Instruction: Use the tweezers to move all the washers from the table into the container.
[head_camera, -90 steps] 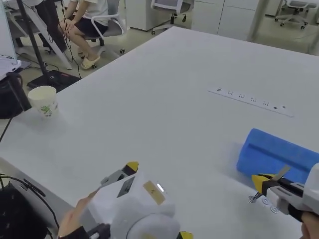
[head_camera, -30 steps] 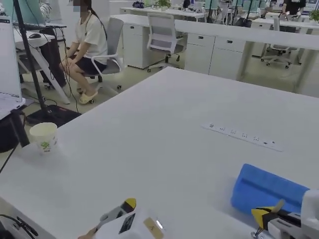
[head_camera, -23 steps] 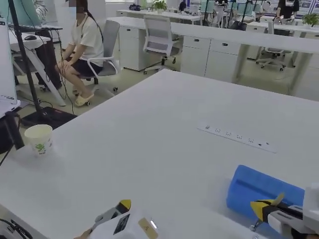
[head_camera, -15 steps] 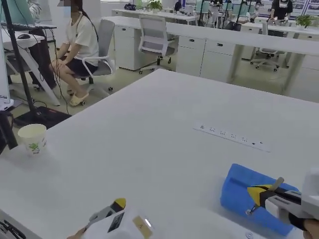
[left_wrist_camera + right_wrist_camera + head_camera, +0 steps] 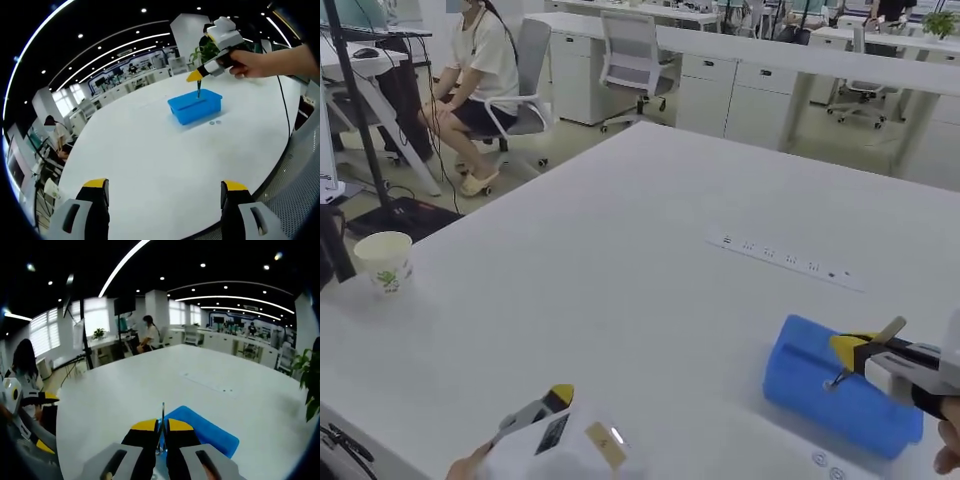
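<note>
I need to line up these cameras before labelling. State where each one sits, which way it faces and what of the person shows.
Left gripper view: on the left gripper, jaws wide apart, facing across the table at the blue container; a hand holding the right gripper shows.
Right gripper view: on the right gripper, shut on the tweezers, looking over the container.
Head view: on the person's head, looking forward and down; both grippers show low in frame.
Shared: all three show the container.

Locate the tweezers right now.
In the head view, lower right: the tweezers are clamped in the right hand-held gripper, tips over the blue container, washers nearby.
</note>
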Demonstrator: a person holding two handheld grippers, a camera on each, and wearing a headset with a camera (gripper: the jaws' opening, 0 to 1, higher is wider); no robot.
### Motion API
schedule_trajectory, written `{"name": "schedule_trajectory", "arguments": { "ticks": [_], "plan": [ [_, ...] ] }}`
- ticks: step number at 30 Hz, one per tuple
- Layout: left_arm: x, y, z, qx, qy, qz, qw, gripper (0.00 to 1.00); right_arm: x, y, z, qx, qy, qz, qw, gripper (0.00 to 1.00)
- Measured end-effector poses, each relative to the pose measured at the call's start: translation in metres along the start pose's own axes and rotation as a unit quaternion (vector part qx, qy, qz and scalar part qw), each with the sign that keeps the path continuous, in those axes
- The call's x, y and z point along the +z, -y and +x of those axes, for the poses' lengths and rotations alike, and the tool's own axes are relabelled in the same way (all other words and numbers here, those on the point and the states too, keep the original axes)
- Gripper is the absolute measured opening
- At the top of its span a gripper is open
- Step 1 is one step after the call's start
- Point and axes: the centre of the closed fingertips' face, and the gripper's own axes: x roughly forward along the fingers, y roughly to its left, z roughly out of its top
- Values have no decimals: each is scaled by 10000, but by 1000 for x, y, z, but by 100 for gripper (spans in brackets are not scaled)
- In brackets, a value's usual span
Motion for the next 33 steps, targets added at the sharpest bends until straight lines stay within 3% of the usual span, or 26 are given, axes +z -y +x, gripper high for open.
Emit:
{"name": "schedule_trajectory", "arguments": {
  "ticks": [8,19,33],
  "plan": [
    [-3,1,1,-37,-80,30,10000,95,-9,16,13,-165,-103,-40,9998,2],
    [-3,0,2,-22,-108,26,9999,95,-34,37,30,-422,-269,53,9987,2],
    [-4,0,1,-21,-111,-11,9999,94,-60,36,47,-377,-504,165,9979,2]
  ]
}}
